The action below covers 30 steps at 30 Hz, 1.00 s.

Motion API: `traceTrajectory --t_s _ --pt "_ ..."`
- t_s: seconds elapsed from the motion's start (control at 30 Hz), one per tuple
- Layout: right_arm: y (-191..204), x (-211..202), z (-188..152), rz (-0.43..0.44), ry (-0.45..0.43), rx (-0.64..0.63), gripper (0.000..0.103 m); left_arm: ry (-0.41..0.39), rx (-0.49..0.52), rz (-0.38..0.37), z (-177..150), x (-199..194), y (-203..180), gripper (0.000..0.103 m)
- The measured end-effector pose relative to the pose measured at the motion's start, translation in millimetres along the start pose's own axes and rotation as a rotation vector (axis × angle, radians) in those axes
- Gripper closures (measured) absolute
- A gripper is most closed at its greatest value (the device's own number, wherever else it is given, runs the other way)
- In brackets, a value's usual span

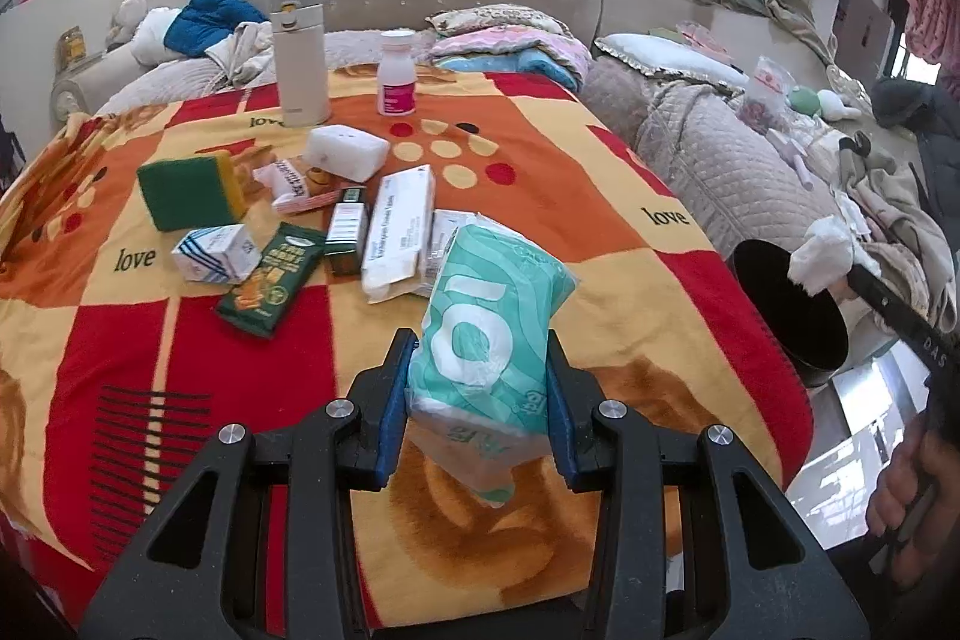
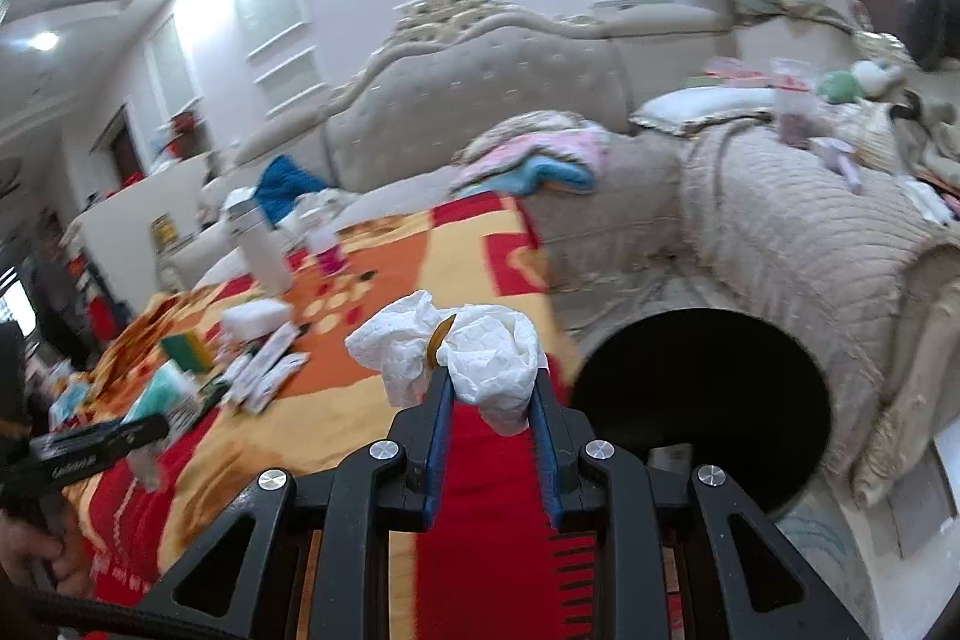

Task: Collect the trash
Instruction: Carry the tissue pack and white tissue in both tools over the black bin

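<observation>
My left gripper (image 1: 480,358) is shut on a teal and white tissue pack (image 1: 492,328), held above the red and orange blanket (image 1: 180,340). My right gripper (image 2: 489,388) is shut on a crumpled white tissue (image 2: 480,358), held just left of the round black trash bin (image 2: 702,400). In the left wrist view the same crumpled tissue (image 1: 822,256) hangs over the bin's (image 1: 792,316) rim at the bed's right edge.
On the blanket lie a green and yellow sponge (image 1: 186,190), a small milk carton (image 1: 216,253), a green snack packet (image 1: 273,277), a white box (image 1: 399,226), a white sponge (image 1: 345,151), a thermos (image 1: 298,58) and a pill bottle (image 1: 396,73). A quilted bed (image 2: 780,244) is to the right.
</observation>
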State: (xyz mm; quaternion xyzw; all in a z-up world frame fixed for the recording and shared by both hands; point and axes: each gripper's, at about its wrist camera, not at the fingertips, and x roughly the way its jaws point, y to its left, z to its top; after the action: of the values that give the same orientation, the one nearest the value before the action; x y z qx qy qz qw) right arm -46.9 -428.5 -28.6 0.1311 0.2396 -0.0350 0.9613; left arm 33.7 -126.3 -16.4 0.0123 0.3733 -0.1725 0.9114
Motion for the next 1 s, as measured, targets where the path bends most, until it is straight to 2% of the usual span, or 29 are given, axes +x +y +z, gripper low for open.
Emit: traceTrajectory --t_s 0.2,0.53,0.87,1.0 --pt "-21 -8 4 -0.099 -0.041 0.053 0.08 0.003 0.032 -0.015 6 7 -17 0.066" --pt "-48 -1 9 -0.253 -0.025 0.079 0.08 0.008 0.105 -0.061 16 26 -60 0.066" --pt "-78 10 11 -0.325 0.0 0.151 0.08 0.029 0.161 -0.112 18 55 -108 0.066" --pt "-80 19 12 -0.35 0.021 0.162 0.079 0.038 0.205 -0.179 23 68 -141 0.066"
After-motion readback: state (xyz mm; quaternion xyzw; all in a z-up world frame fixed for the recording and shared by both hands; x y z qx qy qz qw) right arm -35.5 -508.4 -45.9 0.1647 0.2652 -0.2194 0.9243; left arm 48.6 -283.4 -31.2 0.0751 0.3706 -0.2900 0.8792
